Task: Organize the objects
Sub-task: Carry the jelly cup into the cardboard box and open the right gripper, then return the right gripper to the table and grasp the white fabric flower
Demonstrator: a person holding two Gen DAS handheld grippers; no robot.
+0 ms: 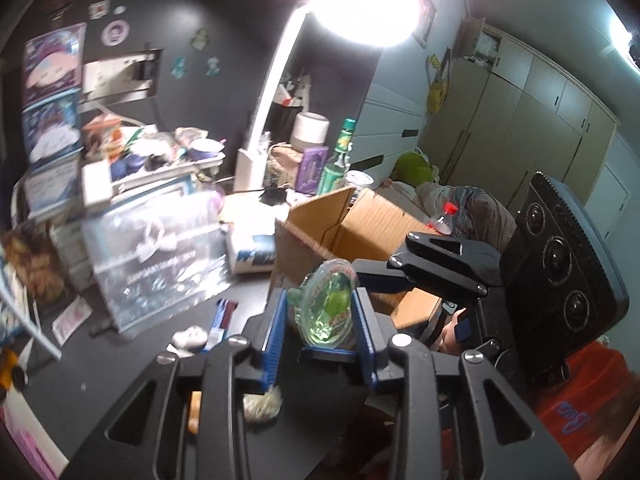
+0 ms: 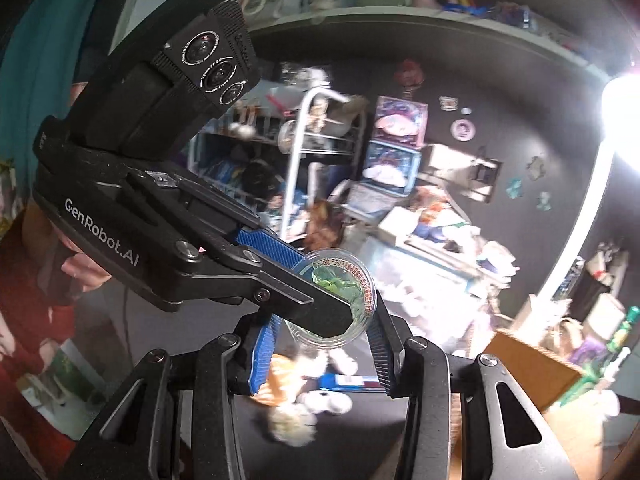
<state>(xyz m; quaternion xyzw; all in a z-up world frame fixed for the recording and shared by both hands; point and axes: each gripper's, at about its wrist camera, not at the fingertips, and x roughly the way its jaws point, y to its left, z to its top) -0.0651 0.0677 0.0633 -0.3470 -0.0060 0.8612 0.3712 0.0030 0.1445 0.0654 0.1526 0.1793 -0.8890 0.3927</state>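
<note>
Clear plastic is what we are dealing with: a small lidded cup with a printed rim and something green inside, held up in the air between both tools, above the dark desk.

From the left wrist view, our left gripper has its blue pads closed on the cup's sides, the jaws drawn in narrow. The right gripper reaches in from the right, its tip at the cup's far edge. Behind stands an open cardboard box, near a green bottle; we judge the box a likely place for the cup, though nothing settles that.

From the right wrist view, our right gripper stands partly open with the cup between its blue pads; whether they press on it we cannot tell, since the left gripper crosses in front. This view alone shows the small pale objects on the desk beneath and the shelves beyond; the box's open top shows only from the left.

We expect the cup to be light, thin-walled, smooth and easily crushed, so a gentle hold on the side wall under the rim suits it.
</note>
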